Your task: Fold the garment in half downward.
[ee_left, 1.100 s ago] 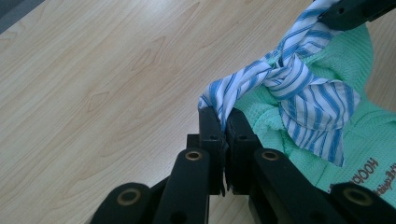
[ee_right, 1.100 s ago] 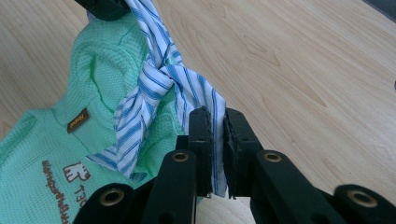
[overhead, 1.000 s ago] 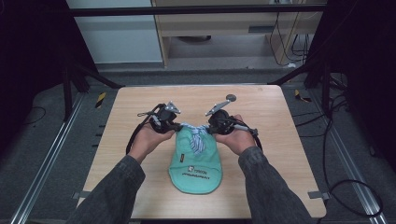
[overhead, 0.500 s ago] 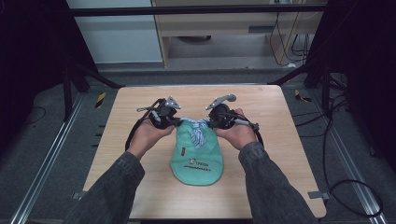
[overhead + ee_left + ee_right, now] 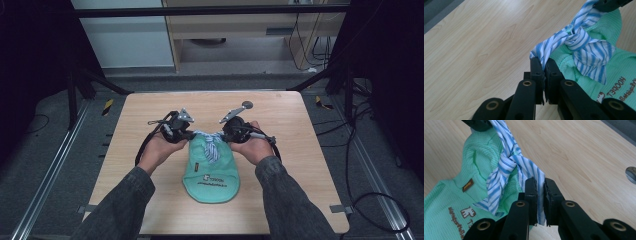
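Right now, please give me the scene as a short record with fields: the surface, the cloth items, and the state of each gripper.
surface: wooden table
garment: mint green garment, lying flat, printed logo facing up
tie: blue-and-white striped cloth, knotted at the garment's top
left gripper: jaws shut on one end of the striped cloth
right gripper: jaws shut on the other end
cloth between grippers: lifted above the garment

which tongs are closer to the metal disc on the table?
Right. The right tongs sit just below and left of the disc, clamping the striped cloth. The left tongs clamp its other end, farther left.
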